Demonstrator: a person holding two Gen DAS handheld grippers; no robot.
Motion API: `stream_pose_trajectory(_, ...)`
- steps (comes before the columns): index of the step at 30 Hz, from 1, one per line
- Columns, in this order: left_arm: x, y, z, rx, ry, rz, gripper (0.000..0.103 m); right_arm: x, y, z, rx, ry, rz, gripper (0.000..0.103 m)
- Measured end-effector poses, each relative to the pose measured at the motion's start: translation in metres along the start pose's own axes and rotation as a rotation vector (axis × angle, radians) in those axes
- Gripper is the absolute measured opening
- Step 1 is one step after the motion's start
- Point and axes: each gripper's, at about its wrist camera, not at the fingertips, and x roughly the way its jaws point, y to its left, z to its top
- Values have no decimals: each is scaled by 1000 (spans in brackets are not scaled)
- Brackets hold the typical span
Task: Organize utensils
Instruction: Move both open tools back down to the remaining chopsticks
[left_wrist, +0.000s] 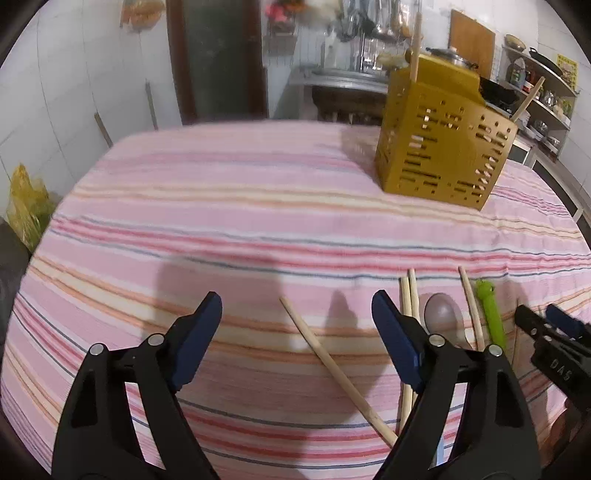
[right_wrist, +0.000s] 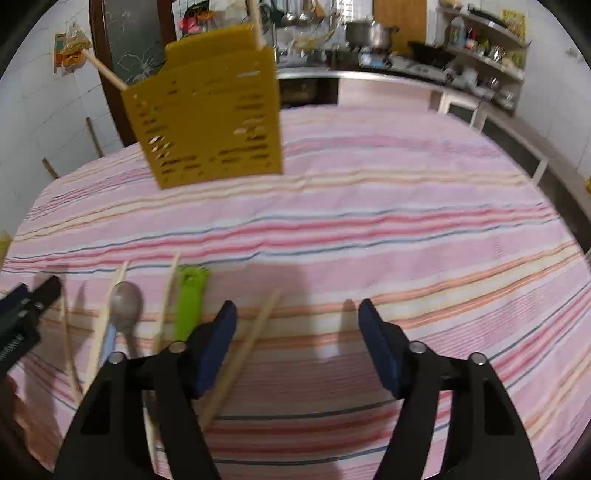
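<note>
Loose utensils lie in a row on the striped pink tablecloth. My left gripper is open just above the cloth, with a single wooden chopstick lying slantwise between its jaws, untouched. To its right are a chopstick pair, a metal spoon, another chopstick and a green-handled utensil. My right gripper is open too; a chopstick lies beside its left finger, with the green utensil and spoon further left. The yellow perforated holder stands beyond with chopsticks sticking out of it.
Bare striped cloth stretches between the utensils and the holder. Behind the table are a kitchen counter with pots, wall shelves and a dark door. A yellow bag sits past the table's left edge.
</note>
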Motion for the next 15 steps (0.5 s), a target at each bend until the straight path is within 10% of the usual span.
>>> stream_pose_trajectory(15, 24, -11, -7, -21, 121, 28, 55, 5, 14, -2, 8, 29, 9, 26)
